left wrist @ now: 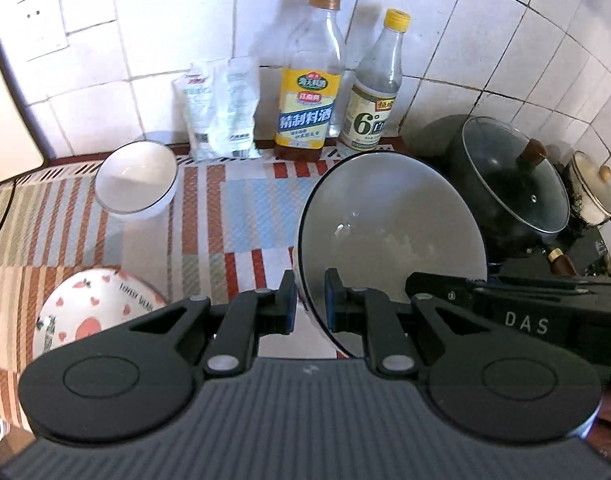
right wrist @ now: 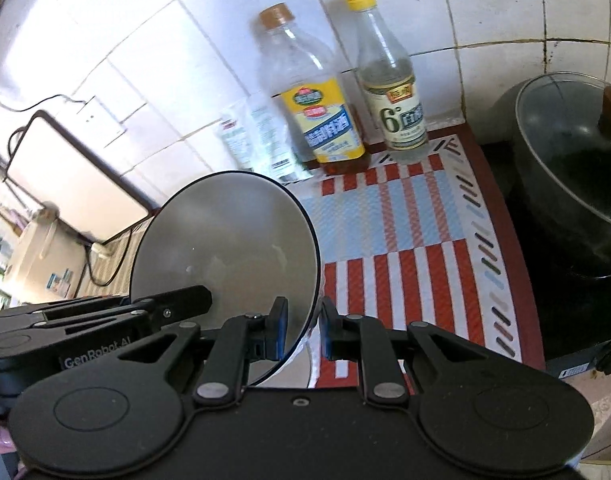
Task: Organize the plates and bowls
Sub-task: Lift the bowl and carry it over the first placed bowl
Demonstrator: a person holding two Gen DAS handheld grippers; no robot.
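A large white bowl with a dark rim (left wrist: pixel 389 232) is held tilted above the striped mat by both grippers. My left gripper (left wrist: pixel 310 304) is shut on its near left rim. My right gripper (right wrist: pixel 303 328) is shut on its right rim, and the bowl (right wrist: pixel 225 248) fills that view's centre left. The right gripper's body shows in the left wrist view (left wrist: pixel 525 304), and the left gripper's body in the right wrist view (right wrist: pixel 85 320). A smaller white bowl (left wrist: pixel 135 178) stands on the mat at the back left. A plate with pink hearts (left wrist: pixel 85 312) lies at the near left.
Two bottles (left wrist: pixel 309 76) (left wrist: pixel 375 88) and a white packet (left wrist: pixel 221 108) stand against the tiled wall. A black pot with a glass lid (left wrist: pixel 509 176) sits on the stove at the right, a smaller pot (left wrist: pixel 593 188) behind it. A white appliance (right wrist: pixel 77 176) stands at the left.
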